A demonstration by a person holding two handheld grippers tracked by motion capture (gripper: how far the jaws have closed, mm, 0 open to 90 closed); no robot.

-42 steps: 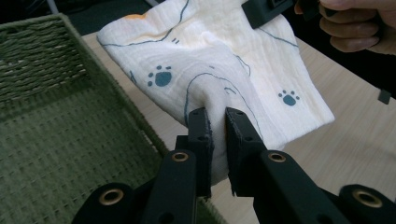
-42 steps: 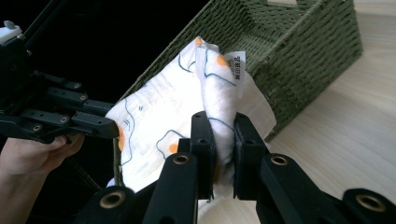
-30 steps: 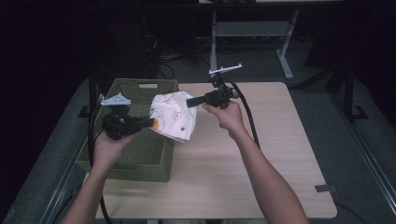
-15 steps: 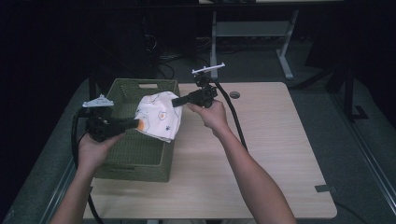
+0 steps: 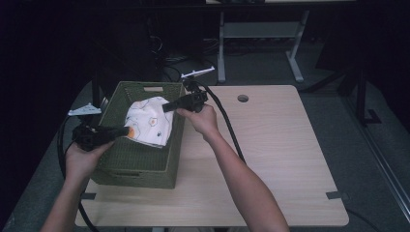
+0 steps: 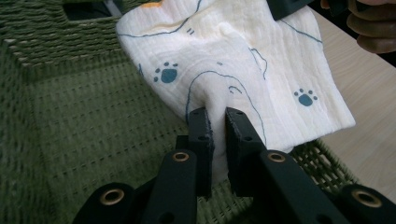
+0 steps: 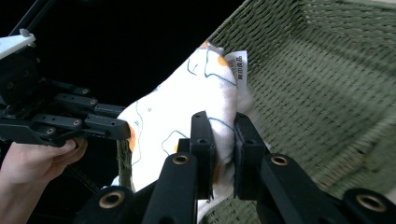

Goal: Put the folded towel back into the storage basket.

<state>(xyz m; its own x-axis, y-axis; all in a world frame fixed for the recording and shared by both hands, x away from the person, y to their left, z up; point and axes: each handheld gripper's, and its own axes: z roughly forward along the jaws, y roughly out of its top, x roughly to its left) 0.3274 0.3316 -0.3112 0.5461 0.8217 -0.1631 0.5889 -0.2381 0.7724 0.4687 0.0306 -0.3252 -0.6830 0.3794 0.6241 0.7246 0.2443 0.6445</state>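
Cloth (image 5: 150,121) stretched above green basket (image 5: 145,164) on desk (image 5: 270,145), pinched at one edge by left hand-held gripper (image 5: 126,130), at opposite edge by right hand-held gripper (image 5: 166,107).

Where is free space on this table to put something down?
The table is bare right of the green basket, from the round hole to the near edge. Over the basket it is crowded: both grippers hold the cloth there.

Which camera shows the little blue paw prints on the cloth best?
The left gripper view: the cloth is close there, with two blue paw prints clear. The high view shows the cloth small, over the basket. The right gripper view shows its orange patches and label.
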